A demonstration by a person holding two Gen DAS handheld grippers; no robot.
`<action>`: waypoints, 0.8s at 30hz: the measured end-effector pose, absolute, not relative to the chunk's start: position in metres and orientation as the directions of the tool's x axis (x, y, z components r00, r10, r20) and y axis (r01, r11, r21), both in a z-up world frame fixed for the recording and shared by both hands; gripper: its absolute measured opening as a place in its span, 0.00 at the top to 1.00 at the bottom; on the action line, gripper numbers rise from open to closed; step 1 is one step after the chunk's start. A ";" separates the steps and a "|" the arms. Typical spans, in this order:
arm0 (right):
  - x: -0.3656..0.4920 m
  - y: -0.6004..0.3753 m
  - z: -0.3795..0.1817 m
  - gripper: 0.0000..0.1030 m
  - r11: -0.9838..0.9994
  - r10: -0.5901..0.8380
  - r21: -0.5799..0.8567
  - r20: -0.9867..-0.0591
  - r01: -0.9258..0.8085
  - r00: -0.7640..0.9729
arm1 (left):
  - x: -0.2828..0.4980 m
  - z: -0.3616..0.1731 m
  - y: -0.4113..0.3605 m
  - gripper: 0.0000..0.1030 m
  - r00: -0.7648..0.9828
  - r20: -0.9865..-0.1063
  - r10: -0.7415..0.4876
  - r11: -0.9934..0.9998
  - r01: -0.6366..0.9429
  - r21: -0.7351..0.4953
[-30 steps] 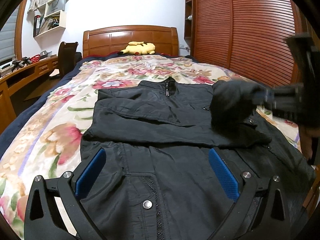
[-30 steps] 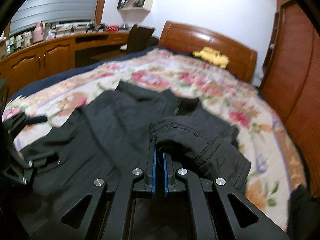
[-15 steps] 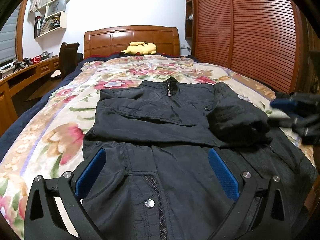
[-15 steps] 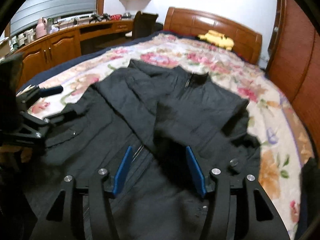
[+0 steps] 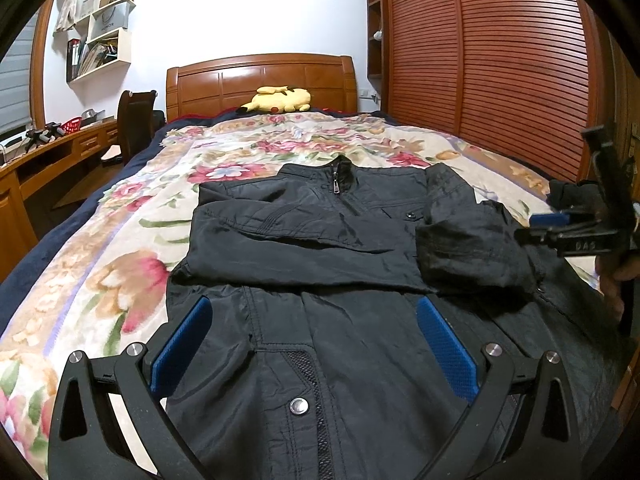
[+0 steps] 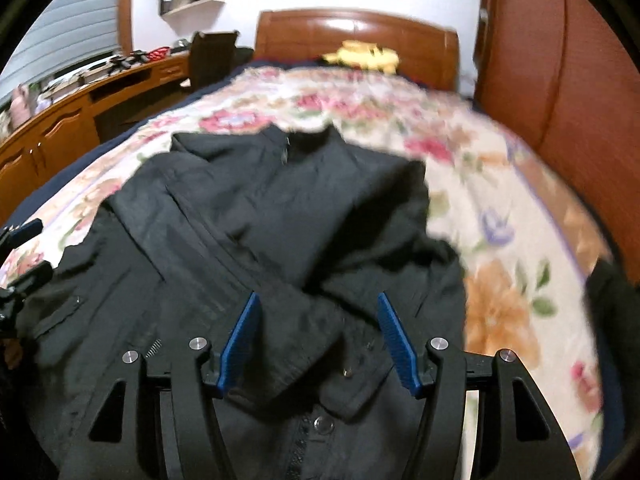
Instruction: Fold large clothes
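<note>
A black jacket [image 5: 320, 248] lies face up on the floral bedspread [image 5: 120, 248] of the bed, its zipped collar [image 5: 340, 174] pointing to 12 o'clock toward the wooden headboard [image 5: 260, 80] and its hem at 6 o'clock, under the left wrist camera. Both sleeves are folded across the chest: one lies flat from the 9 o'clock side, and the other [image 5: 472, 248] sits in a bunched heap at about 3 o'clock in the left wrist view. The left gripper [image 5: 316, 348] hangs just over the lower front of the jacket with its blue pads [image 5: 182, 346] set wide apart and nothing between them; a snap button [image 5: 298, 405] and the mesh-edged placket show in the gap. The right gripper [image 6: 320, 338] also has its pads spread, hovering above the bunched sleeve cuff [image 6: 316, 332], which shows between the pads; whether they touch the cloth cannot be told, as that view is smeared. From the left wrist camera the right gripper [image 5: 560, 226] appears at 3 o'clock, just beside the heaped sleeve, with a bit of the holding hand below it. A yellow plush toy [image 5: 280, 100] rests against the headboard at 12 o'clock, slatted wardrobe doors [image 5: 480, 60] stand at 2 o'clock, and a chair [image 5: 136, 120] stands beside the worktop [image 5: 40, 156] at 10 o'clock.
</note>
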State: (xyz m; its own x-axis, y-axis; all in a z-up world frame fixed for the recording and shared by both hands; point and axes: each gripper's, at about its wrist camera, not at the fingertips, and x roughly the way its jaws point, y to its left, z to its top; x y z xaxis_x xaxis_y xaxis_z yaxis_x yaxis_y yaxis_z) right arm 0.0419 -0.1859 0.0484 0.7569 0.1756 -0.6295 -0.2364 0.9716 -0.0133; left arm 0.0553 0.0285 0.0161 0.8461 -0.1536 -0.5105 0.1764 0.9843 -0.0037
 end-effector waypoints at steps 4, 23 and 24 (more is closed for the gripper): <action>0.042 -0.182 0.049 0.39 0.970 0.202 0.025 -0.634 -0.241 0.747 | 0.055 0.016 0.028 0.01 0.846 -0.511 -0.154 0.984 0.177 -0.004; 0.061 -0.159 0.034 0.79 0.909 0.356 0.064 -0.634 -0.412 0.687 | 0.051 0.018 0.035 0.01 0.850 -0.505 -0.147 0.986 0.165 -0.009; 0.059 -0.155 0.037 0.81 0.906 0.358 0.054 -0.625 -0.419 0.693 | 0.050 0.018 0.038 0.01 0.851 -0.504 -0.147 0.986 0.164 -0.010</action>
State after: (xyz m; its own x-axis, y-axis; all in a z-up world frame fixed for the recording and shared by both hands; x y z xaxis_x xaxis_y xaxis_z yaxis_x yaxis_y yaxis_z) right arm 0.0592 -0.1552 0.0366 0.6934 0.3581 -0.6253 -0.4193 0.9062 0.0540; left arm 0.0505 0.0380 0.0178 0.8510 -0.1468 -0.5042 0.1644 0.9863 -0.0097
